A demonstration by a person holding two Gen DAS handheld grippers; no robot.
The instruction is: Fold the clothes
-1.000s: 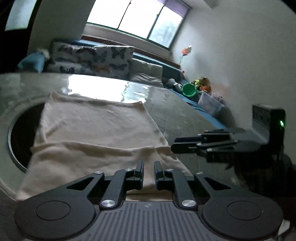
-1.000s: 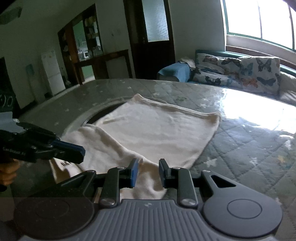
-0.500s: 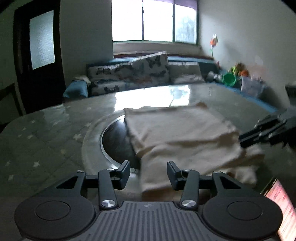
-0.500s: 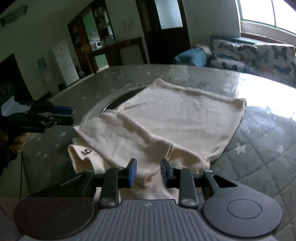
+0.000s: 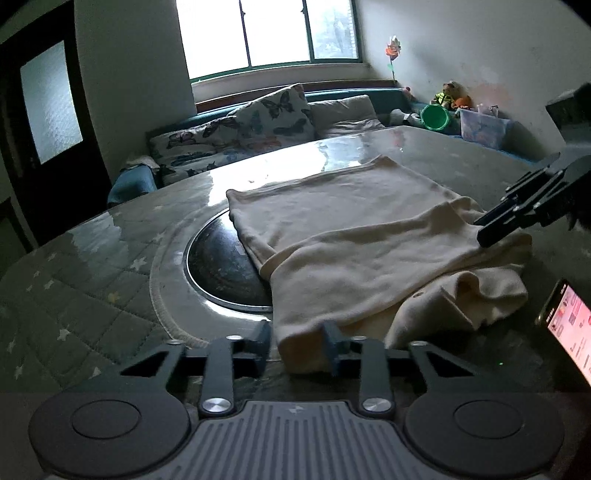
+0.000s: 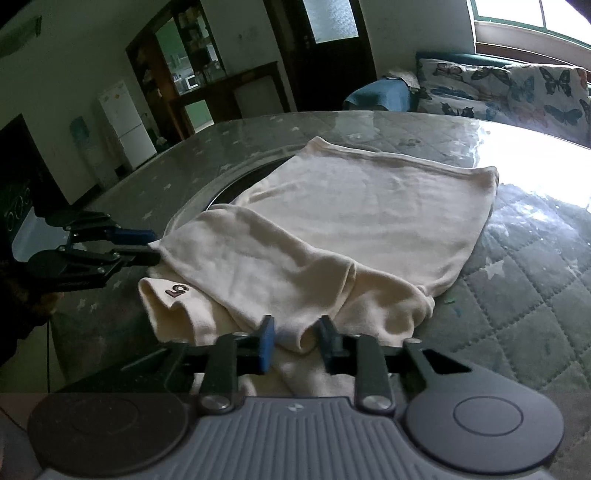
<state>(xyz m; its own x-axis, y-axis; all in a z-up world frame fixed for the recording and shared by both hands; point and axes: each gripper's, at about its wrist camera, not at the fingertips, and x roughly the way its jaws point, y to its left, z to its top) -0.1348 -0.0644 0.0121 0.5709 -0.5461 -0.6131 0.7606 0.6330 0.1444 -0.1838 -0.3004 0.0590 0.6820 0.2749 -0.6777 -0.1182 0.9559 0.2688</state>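
Here, nearest each camera, a gripper meets the near hem of the cream garment (image 5: 354,236), the reference for all positions below. The left gripper (image 5: 297,345) has its fingers parted, with the garment's near left corner lying between them; no pinch is evident. The right gripper (image 6: 295,345) likewise stands with fingers spread around a bunched fold at the near right corner, the blue pad (image 6: 266,343) apart from the cloth. Just behind the near hem, a folded-over layer lies across the garment's front part, and a loose flap bearing a small dark mark (image 6: 177,290) protrudes from under it on the left side. Beneath the garment's left portion sits the dark round inset (image 5: 221,262) of the quilted table (image 5: 74,280). To the garment's right, at the table edge, a lit phone (image 5: 570,325) shows. Beyond the far hem lie butterfly-print cushions (image 5: 266,122) and the window (image 5: 266,33).

Judged stage: one fold is laid and both grippers are open at its corners, mid-task. The next move probably calls for closing on both corners together, gathering the stray flap, and carrying the edge evenly toward the far hem.
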